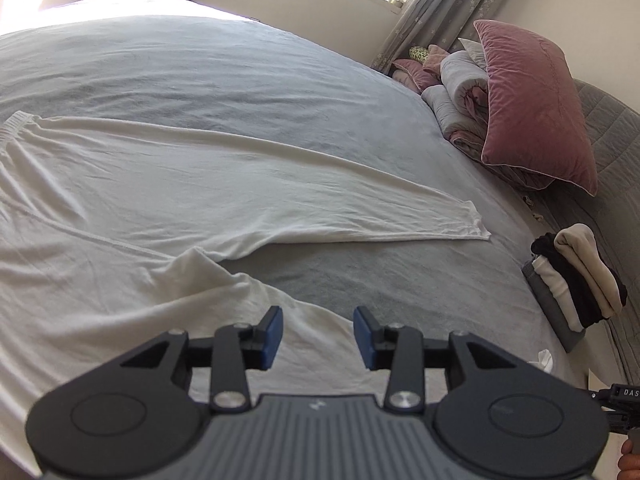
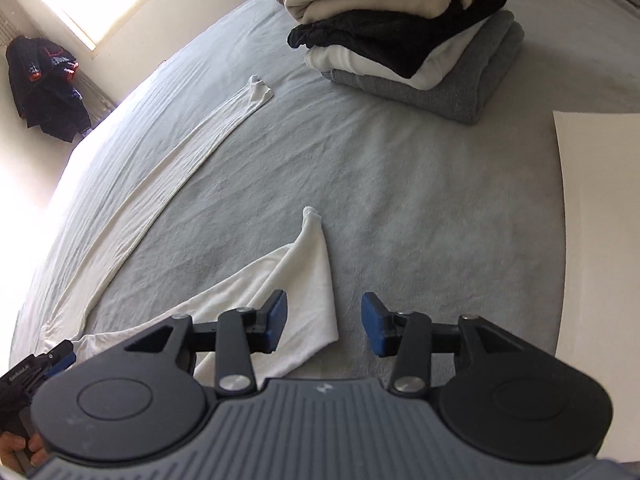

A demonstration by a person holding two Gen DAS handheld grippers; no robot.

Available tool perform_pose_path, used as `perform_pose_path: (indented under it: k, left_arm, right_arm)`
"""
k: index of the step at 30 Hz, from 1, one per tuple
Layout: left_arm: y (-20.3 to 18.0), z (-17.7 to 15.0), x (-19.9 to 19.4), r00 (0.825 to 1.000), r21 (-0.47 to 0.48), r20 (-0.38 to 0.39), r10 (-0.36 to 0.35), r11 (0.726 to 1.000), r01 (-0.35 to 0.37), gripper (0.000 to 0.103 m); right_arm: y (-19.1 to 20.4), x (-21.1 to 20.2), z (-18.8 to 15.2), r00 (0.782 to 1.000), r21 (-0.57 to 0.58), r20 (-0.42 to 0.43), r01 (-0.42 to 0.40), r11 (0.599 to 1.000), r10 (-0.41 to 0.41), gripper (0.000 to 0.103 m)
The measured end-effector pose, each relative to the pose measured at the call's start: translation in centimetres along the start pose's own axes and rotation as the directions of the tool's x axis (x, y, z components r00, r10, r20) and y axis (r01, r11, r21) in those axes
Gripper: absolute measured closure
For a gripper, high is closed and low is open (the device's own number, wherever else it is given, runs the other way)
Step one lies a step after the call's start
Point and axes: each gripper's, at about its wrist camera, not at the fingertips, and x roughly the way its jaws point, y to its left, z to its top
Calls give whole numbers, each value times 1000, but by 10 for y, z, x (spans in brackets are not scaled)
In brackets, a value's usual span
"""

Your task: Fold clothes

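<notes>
- Left gripper (image 1: 318, 338): jaws spread, holding nothing, poised over the hem edge of the white shirt (image 1: 120, 200), which lies flat on the bed (image 1: 240, 72).
- Right gripper (image 2: 324, 330): jaws spread too, empty; a turned-up corner (image 2: 310, 264) of the shirt lies just left of its gap.
- Far sleeve (image 1: 360, 200) runs long, away and rightward toward the folded stack (image 2: 408, 40).
- Only the left view shows collar (image 1: 16, 124) and body; only the right shows the turned-up corner and a white board (image 2: 600, 220).
</notes>
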Motion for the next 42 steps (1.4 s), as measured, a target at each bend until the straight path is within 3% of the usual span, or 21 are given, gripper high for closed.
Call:
perform_pose_path:
  k: [3, 7, 10, 16, 21, 24, 25, 26, 31, 34, 38, 42]
  left_arm:
    - [1, -4, -6, 999, -3, -37, -11, 1000, 11, 63]
    - [4, -9, -11, 998, 2, -61, -25, 1000, 25, 63]
    - [7, -11, -13, 997, 6, -69, -26, 1000, 26, 63]
    - [14, -11, -16, 996, -11, -78, -35, 999, 34, 63]
    - [17, -11, -18, 996, -2, -85, -24, 1000, 24, 63]
    - [22, -10, -19, 996, -10, -87, -13, 1000, 12, 63]
    - [24, -10, -20, 996, -14, -87, -11, 1000, 10, 63]
    - [26, -9, -21, 996, -17, -84, -7, 1000, 6, 63]
    - [42, -5, -36, 998, -48, -56, 27, 998, -30, 62]
    - [58, -4, -46, 997, -84, -45, 66, 994, -69, 61]
    - [81, -5, -58, 992, -118, -47, 113, 986, -118, 61]
    - [103, -8, -73, 988, -148, -37, 153, 976, -157, 61]
  right_arm:
    - [-7, 0, -19, 999, 87, -16, -44, 995, 46, 57]
    - [-3, 3, -35, 995, 139, 53, -88, 986, 81, 56]
    - [-6, 6, -48, 982, 228, 117, -171, 958, 148, 58]
    - [-9, 15, -56, 952, 317, 234, -264, 911, 195, 62]
    - [-25, 23, -49, 918, 443, 343, -344, 828, 198, 63]
    - [-32, 27, -46, 904, 497, 385, -372, 784, 185, 78]
    - [-34, 28, -45, 904, 511, 389, -373, 774, 178, 89]
    - [-34, 29, -44, 908, 510, 382, -362, 780, 171, 97]
    - [-14, -2, -40, 902, 370, 425, -242, 897, 68, 98]
    - [0, -26, -42, 878, 263, 479, -144, 954, 0, 99]
    - [6, -55, -60, 843, 169, 535, -51, 984, -49, 99]
    - [-5, -57, -82, 865, 142, 492, 37, 989, -103, 99]
